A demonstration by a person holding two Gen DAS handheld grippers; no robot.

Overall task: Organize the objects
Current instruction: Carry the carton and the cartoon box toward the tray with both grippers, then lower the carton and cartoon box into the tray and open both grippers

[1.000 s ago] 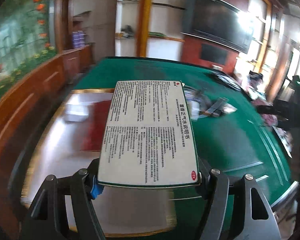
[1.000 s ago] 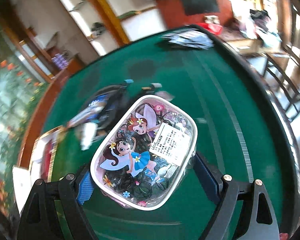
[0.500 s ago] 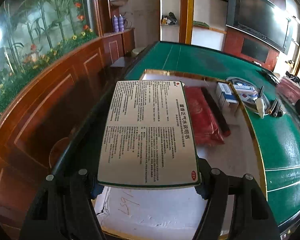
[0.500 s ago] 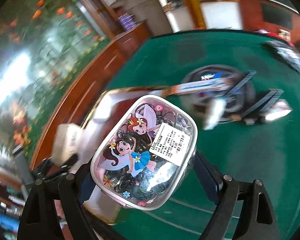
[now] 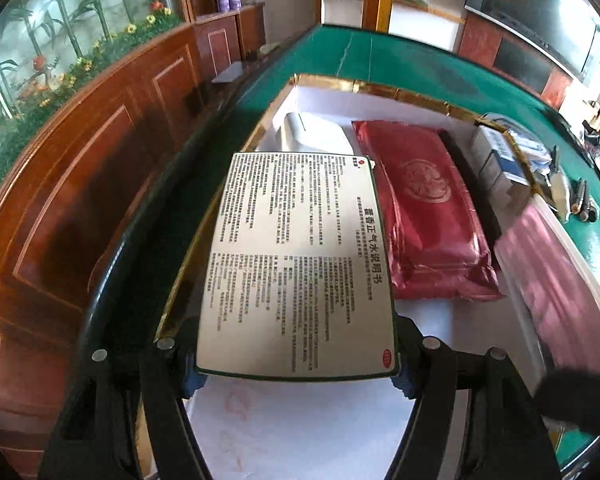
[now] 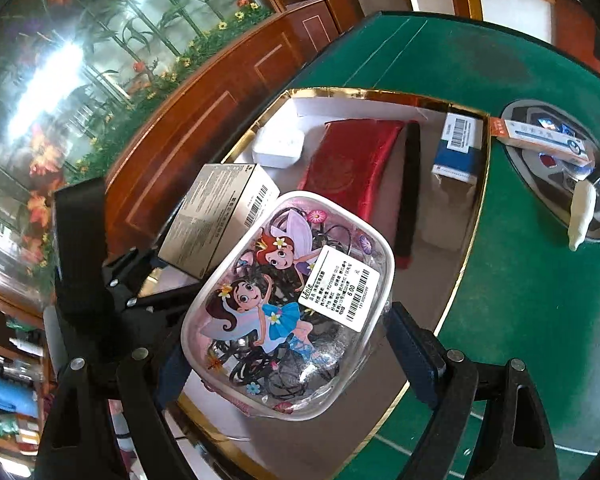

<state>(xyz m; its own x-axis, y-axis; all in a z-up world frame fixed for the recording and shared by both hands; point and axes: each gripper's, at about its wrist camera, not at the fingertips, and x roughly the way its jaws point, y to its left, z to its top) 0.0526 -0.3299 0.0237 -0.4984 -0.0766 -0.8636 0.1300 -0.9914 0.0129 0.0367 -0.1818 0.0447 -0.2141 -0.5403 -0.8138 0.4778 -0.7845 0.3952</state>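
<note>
Left hand-held gripper (image 5: 296, 376) clamping printed box (image 5: 296, 260), right hand-held gripper (image 6: 292, 364) clamping fairy pouch (image 6: 288, 304) (seen clearly only in right view)

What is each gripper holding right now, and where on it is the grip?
The left gripper clamps the printed medicine box across its near end. The right gripper clamps the clear cartoon pouch by its two sides.

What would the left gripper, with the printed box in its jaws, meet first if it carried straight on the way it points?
Probably the bare white floor of the gold-rimmed tray, just beside the red packet; depth is unclear. The left gripper holds the printed box.
</note>
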